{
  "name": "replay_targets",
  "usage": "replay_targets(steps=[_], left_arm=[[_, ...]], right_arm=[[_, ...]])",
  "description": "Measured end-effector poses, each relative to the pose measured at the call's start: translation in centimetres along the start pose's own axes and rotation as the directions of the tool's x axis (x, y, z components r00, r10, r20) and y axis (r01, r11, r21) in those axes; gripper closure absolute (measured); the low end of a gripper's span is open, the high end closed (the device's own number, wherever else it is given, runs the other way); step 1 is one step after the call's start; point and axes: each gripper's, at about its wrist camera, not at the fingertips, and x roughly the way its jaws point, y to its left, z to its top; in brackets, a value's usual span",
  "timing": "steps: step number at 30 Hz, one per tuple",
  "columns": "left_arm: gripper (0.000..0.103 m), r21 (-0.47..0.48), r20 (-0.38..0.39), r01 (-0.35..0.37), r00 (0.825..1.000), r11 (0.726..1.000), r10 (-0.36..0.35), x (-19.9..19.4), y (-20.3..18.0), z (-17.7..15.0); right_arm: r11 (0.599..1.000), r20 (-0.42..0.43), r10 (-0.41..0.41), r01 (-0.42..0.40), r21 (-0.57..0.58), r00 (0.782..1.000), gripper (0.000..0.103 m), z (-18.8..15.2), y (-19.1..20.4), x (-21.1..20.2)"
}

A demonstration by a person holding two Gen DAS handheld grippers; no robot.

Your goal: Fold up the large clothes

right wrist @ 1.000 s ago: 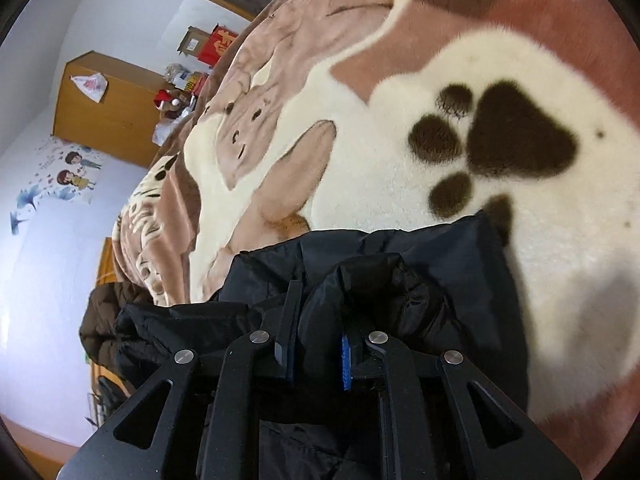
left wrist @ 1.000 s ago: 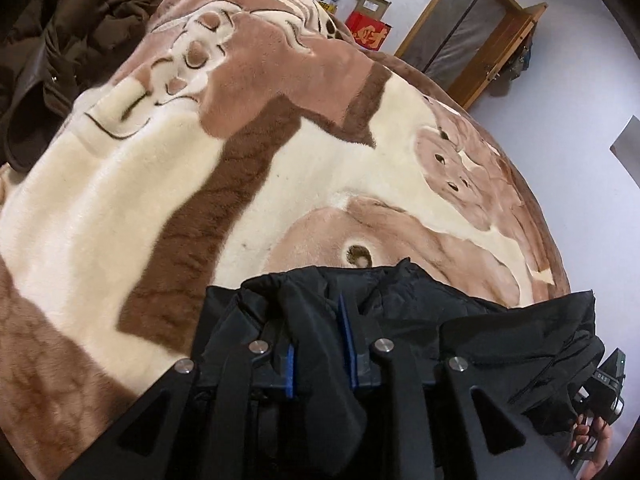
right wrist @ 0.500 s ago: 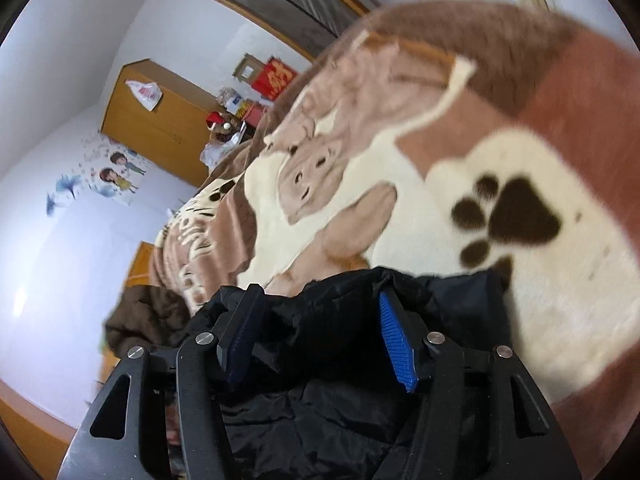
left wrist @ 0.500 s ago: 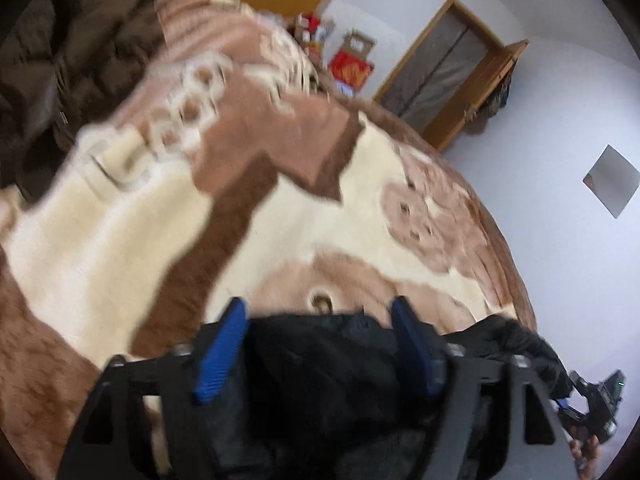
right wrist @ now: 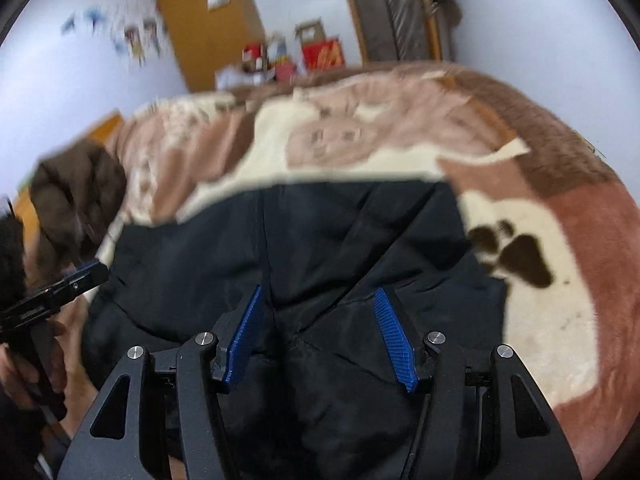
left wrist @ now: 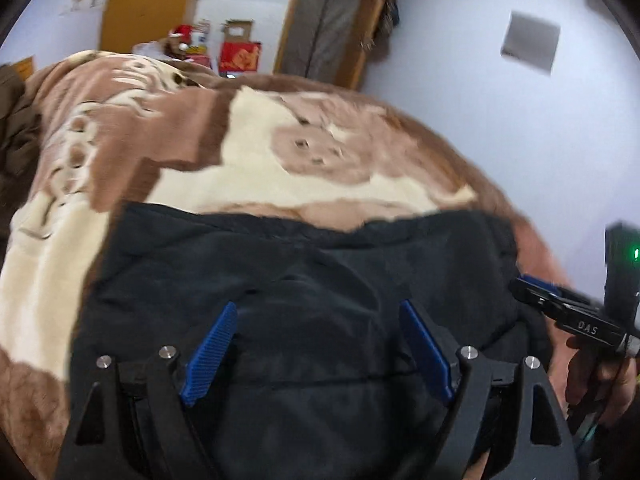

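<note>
A black padded jacket [left wrist: 312,280] [right wrist: 320,248] lies folded on a brown and cream animal-print blanket [left wrist: 248,176] [right wrist: 560,248]. My left gripper [left wrist: 318,312] hovers above it, jaws wide apart, blue pads [left wrist: 208,356] clear of the cloth. Open too, my right gripper [right wrist: 318,296] stands over the jacket's seams with nothing pinched. Each view catches the other gripper at its edge: the right one [left wrist: 560,312] at the far right, the left one [right wrist: 56,292] at the far left, both in a person's hands.
A brown coat [right wrist: 76,200] [left wrist: 16,136] is heaped at the blanket's left side. Beyond the bed stand a wooden cabinet [left wrist: 148,4], red boxes [left wrist: 240,58] and a wood-framed door [left wrist: 332,20]. White walls surround.
Both grippers let go of the black jacket, opened wide and pulled up and back. The jacket now lies flat on the blanket, and both views have rolled toward level.
</note>
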Motion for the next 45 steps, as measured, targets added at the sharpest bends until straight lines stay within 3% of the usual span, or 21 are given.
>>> replay_targets(steps=[2, 5, 9, 12, 16, 18, 20, 24, 29, 37, 41, 45], left_arm=[[0.018, -0.001, -0.035, -0.057, 0.998, 0.998, 0.057, 3.0, 0.5, 0.8], [0.018, -0.061, -0.059, -0.121, 0.991, 0.991, 0.117, 6.7, 3.1, 1.9], [0.018, -0.091, -0.09, -0.141, 0.987, 0.986, 0.133, 9.2, 4.1, 2.3], [0.018, -0.054, -0.114, -0.15, 0.983, 0.987, 0.143, 9.1, 3.8, 2.5], [0.018, 0.01, -0.081, -0.237, 0.968, 0.971, 0.237, 7.8, 5.9, 3.5], [0.018, -0.028, -0.098, -0.264, 0.96, 0.964, 0.26, 8.0, 8.1, 3.5], [0.016, -0.057, -0.102, -0.288, 0.954, 0.956, 0.281, 8.6, 10.0, 2.7], [0.015, -0.164, -0.072, -0.26, 0.965, 0.952, 0.251, 9.3, 12.1, 0.8], [0.013, -0.157, -0.038, -0.287, 0.958, 0.945, 0.285, 10.7, 11.6, -0.1], [0.011, -0.15, -0.058, -0.308, 0.951, 0.94, 0.302, 12.1, 11.6, -0.2], [0.011, -0.134, -0.124, -0.33, 0.941, 0.935, 0.314, 11.3, 11.4, 1.0], [0.012, -0.132, -0.106, -0.302, 0.951, 0.944, 0.289, 7.7, 10.4, 2.4]], right_arm=[[0.998, -0.045, -0.055, 0.054, -0.025, 0.997, 0.045, 0.7, -0.8, 3.2], [0.997, -0.079, -0.056, 0.06, 0.042, 0.995, 0.045, 1.5, -3.2, 6.3], [0.993, -0.104, -0.079, 0.088, 0.08, 0.991, 0.045, 1.6, -4.6, 8.6], [0.991, -0.122, -0.092, 0.102, 0.083, 0.988, 0.045, 1.7, -4.8, 8.6], [0.989, -0.084, -0.126, 0.131, 0.062, 0.989, 0.045, 2.7, -4.3, 7.0], [0.979, -0.097, -0.176, 0.184, 0.085, 0.98, 0.045, 2.5, -5.4, 7.4], [0.973, -0.111, -0.165, 0.18, 0.142, 0.98, 0.045, 2.1, -6.8, 8.3], [0.972, -0.092, -0.16, 0.174, 0.16, 0.983, 0.045, 1.0, -7.6, 9.8], [0.97, -0.075, -0.178, 0.188, 0.155, 0.981, 0.045, 0.4, -7.8, 11.3], [0.967, -0.057, -0.203, 0.209, 0.145, 0.977, 0.045, 0.2, -7.7, 12.0], [0.969, -0.103, -0.184, 0.198, 0.149, 0.978, 0.045, 1.2, -7.9, 10.8], [0.967, -0.076, -0.206, 0.215, 0.137, 0.976, 0.045, 2.5, -7.0, 7.0]])
